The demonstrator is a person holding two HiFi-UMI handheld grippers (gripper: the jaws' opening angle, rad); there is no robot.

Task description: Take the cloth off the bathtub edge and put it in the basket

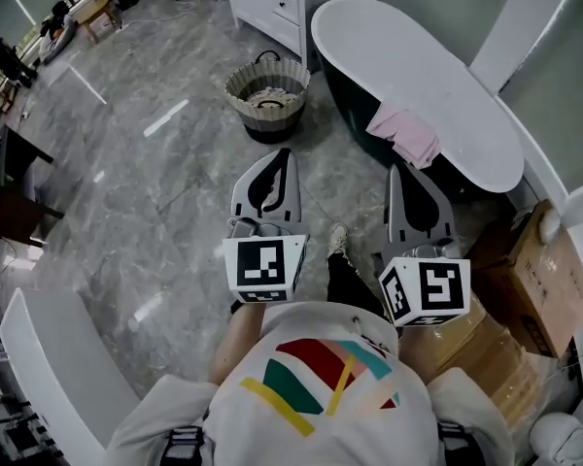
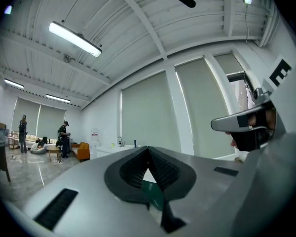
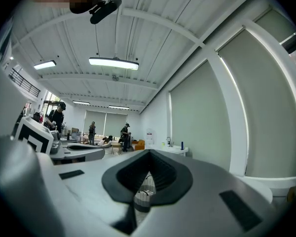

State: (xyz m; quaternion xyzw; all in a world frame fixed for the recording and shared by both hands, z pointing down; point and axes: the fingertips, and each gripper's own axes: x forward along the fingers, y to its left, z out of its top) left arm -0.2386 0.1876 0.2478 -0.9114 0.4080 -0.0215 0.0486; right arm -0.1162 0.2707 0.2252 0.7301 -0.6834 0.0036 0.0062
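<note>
Grey marble floor (image 1: 155, 192) fills most of my head view. On it, toward the upper right, stands the white bathtub (image 1: 437, 95) with its dark outer wall. A cardboard box (image 1: 530, 280) sits at the floor's right edge, near the tub's near end.

The ribbed basket (image 1: 272, 119) stands on the floor just off the tub's far end, and I can't make out what lies inside it.

I hold both grippers low in front of the chest, side by side and apart from each other, marker cubes toward the body and noses pointing away.

The left gripper (image 1: 284, 153) aims roughly at the basket and stops short of it. In its own view the left gripper (image 2: 148, 154) has its jaws closed on each other with nothing between them; only a sliver of the tub's dark wall shows through the slot below.

The right gripper (image 1: 400, 168) points at the tub's near rim. Its tip is just below the cloth, though I cannot tell if they touch. The right gripper (image 3: 149, 157) also has its jaws closed and empty, with the basket showing beyond them.

The pink cloth (image 1: 406, 134) is draped over the tub's near edge, hanging down the dark outer wall, well apart from the basket.
</note>
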